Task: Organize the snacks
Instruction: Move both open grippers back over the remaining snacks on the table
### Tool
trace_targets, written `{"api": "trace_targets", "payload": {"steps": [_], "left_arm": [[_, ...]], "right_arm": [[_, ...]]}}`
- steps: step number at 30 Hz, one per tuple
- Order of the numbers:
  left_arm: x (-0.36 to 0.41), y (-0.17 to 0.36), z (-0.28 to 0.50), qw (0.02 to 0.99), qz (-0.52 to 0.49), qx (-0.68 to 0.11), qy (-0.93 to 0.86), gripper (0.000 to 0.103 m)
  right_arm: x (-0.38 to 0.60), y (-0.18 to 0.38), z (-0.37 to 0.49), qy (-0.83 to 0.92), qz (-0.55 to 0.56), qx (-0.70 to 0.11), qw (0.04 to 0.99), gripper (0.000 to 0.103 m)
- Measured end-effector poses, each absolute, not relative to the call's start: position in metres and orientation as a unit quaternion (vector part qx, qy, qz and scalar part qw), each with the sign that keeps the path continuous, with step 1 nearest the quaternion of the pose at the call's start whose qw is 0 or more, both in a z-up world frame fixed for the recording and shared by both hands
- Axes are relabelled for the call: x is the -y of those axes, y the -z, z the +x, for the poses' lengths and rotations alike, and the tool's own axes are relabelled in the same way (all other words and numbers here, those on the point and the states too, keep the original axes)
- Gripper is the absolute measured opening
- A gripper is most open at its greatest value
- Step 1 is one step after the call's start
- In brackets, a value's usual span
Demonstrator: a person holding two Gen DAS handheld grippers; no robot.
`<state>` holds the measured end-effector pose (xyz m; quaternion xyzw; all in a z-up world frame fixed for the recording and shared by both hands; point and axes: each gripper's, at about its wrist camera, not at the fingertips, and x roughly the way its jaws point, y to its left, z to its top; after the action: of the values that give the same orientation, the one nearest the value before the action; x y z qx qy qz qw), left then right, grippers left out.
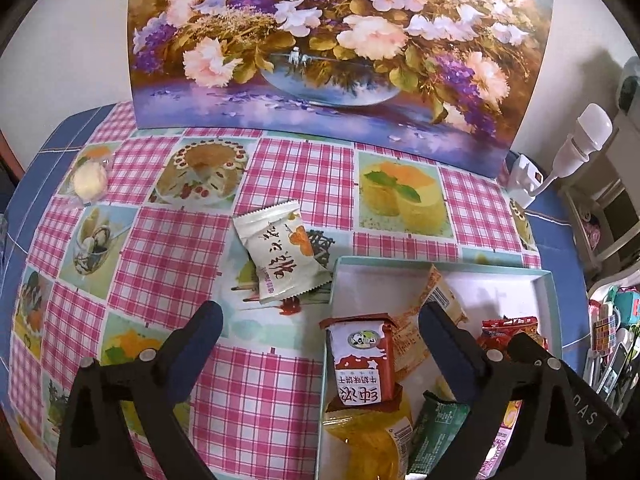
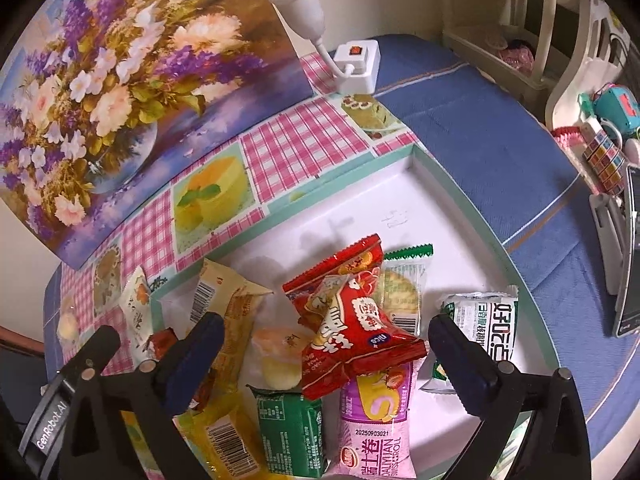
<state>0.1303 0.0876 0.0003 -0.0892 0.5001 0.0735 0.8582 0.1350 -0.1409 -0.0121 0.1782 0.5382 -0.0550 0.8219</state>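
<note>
Over the box's left wall [image 1: 326, 360], the spread, empty left claw [image 1: 320, 344] could knock the leaning red biscuit packet [image 1: 362, 364] onto the worktop [image 1: 256, 392].

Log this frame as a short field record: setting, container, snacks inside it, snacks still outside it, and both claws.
setting: checked tablecloth with cake prints, flower painting propped behind
container: shallow white box with teal rim
inside: red packets, pink Swiss roll, green packet, yellow packet, white-and-green packet, others
outside: white sachet with orange print beside the box; small clear-wrapped pastry near the far left edge
left claw: open, empty
right claw: open, above the pile
</note>
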Motion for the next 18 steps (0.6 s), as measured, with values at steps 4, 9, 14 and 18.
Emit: {"api": "trace_targets", "payload": {"steps": [4,9,14,18], "left_arm": [[-0.09,-0.006,0.129,0.862,-0.082,-0.495,-0.074,0.099],[-0.092,-0.018,0.128,0.868,-0.074,-0.485,-0.072,0.099],[-0.099,-0.031,0.126,0.874,-0.058,-0.475,-0.079,0.099],[-0.116,-0.036,0.125,0.875,-0.059,-0.47,-0.096,0.099]], "right_arm": [[0.137,0.002,0.134,0.054,0.172,-0.53,0.829,0.103],[0.127,-0.012,0.133,0.049,0.164,-0.516,0.839,0.103],[0.113,-0.02,0.132,0.04,0.161,-0.509,0.845,0.103],[0.091,-0.021,0.133,0.024,0.142,-0.512,0.847,0.103]]}}
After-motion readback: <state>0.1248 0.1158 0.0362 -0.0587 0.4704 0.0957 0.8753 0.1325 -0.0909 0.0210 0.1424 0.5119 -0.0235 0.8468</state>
